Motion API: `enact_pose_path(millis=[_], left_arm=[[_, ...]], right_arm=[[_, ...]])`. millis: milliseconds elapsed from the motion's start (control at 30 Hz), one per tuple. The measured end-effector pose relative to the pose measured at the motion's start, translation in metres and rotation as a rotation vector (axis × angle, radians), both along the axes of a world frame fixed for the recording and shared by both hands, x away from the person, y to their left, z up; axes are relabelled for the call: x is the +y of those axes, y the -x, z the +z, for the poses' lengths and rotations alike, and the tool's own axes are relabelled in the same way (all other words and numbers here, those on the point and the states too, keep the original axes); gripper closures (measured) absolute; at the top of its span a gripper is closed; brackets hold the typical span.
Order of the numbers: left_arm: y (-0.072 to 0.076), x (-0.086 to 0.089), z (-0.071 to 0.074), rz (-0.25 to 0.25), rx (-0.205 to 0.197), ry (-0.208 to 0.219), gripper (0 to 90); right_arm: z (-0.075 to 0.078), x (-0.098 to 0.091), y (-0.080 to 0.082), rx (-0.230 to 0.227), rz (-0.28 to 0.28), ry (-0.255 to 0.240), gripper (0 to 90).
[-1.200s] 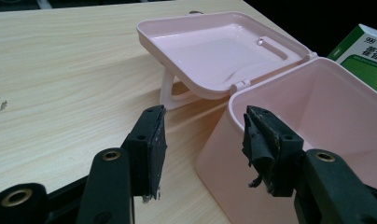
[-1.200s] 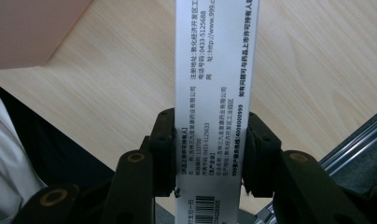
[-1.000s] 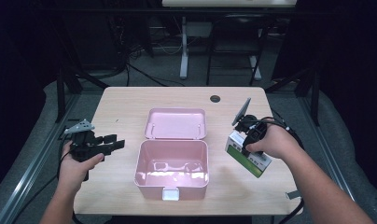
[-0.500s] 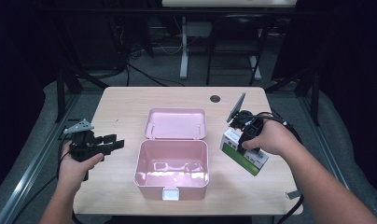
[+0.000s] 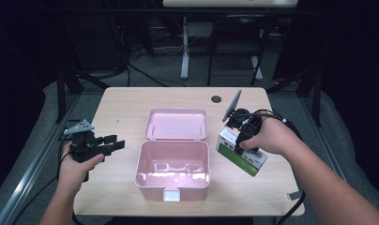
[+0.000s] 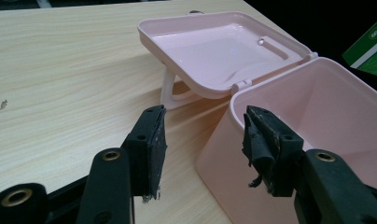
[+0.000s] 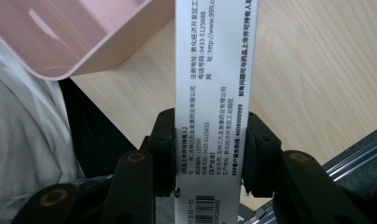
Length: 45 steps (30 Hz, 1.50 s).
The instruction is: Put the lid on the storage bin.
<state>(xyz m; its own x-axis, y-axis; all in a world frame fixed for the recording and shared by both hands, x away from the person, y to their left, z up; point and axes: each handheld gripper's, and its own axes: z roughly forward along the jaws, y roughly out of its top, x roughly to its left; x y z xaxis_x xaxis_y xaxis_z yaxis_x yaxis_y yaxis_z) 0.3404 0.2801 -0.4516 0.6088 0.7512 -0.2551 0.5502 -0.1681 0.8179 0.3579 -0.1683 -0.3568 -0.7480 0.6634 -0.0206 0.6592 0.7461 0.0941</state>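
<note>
The right gripper (image 5: 238, 140) clamped a green-and-white cardboard box (image 5: 241, 153) (at three o'clock of the open pink plastic case (image 5: 172, 174)). The left gripper (image 5: 113, 144), at nine o'clock, gaped empty.

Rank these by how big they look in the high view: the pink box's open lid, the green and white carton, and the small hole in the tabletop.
1. Pink box's open lid
2. Green and white carton, partly covered by the right gripper
3. Small hole

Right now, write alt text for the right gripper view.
The right tongs are shut on a white medicine box printed with Chinese text and a barcode, held above the wooden table. A corner of the open pink case sits upper left.
</note>
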Motion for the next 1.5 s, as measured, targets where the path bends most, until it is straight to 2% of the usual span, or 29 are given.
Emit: enact_pose_path(millis=[200, 633, 1233, 1500], left_arm=[[0.000, 0.000, 0.000, 0.000, 0.000, 0.001, 48.7], [0.000, 0.002, 0.001, 0.004, -0.002, 0.003, 48.7], [0.000, 0.003, 0.001, 0.005, -0.003, 0.006, 48.7], [0.000, 0.003, 0.001, 0.000, -0.004, 0.002, 48.7]], right_arm=[[0.009, 0.014, 0.006, 0.001, 0.041, -0.018, 61.4], [0.015, 0.054, 0.014, 0.007, 0.161, 0.011, 61.4], [0.016, 0.109, 0.020, 0.013, 0.301, 0.009, 61.4], [0.016, 0.127, 0.022, 0.018, 0.340, 0.014, 61.4]])
